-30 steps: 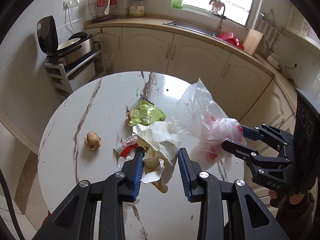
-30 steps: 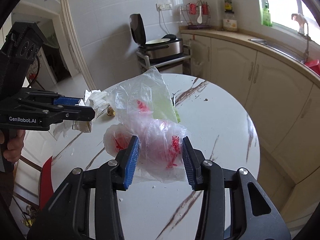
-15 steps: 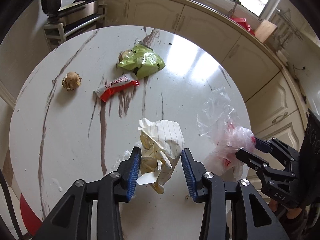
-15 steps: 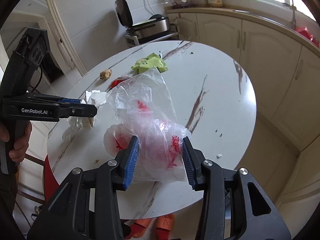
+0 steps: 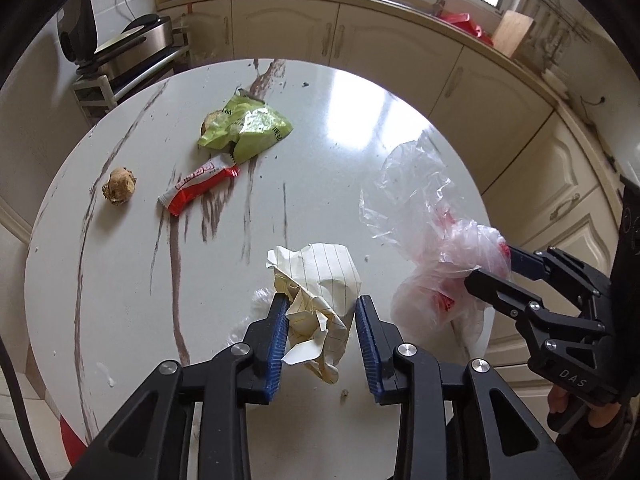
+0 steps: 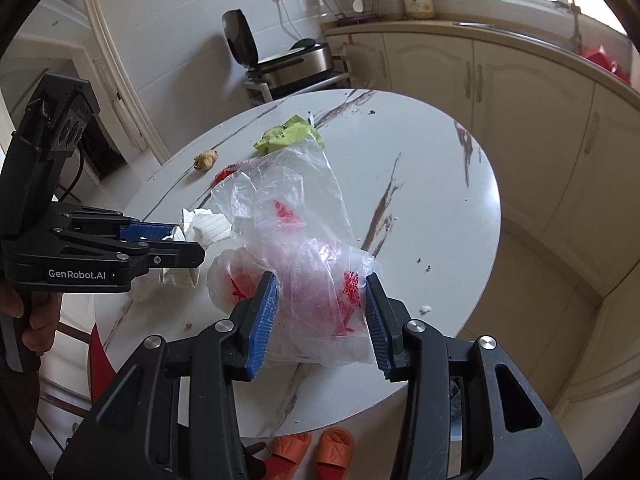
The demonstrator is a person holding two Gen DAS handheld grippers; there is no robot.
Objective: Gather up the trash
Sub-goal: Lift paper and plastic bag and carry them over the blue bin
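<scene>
Left gripper (image 5: 321,332): crumpled lined paper (image 5: 318,286) is held between the blue pads, over the near edge of the round table (image 5: 120,280); the jaws are closing on it. Right gripper (image 6: 318,312): a clear plastic bag (image 6: 296,240) with red print is clamped between the pads, just right of the paper, its loose top standing up over the table. Beyond the paper, on the table, a red-and-white wrapper (image 5: 198,189) is seen, and left of it a brown crumbly lump (image 5: 119,185). Farther still from the paper, touching the wrapper's far end, a green snack packet (image 5: 246,130) lies flat. Below the table's near edge, orange slippers (image 6: 310,454) are seen on the floor.
</scene>
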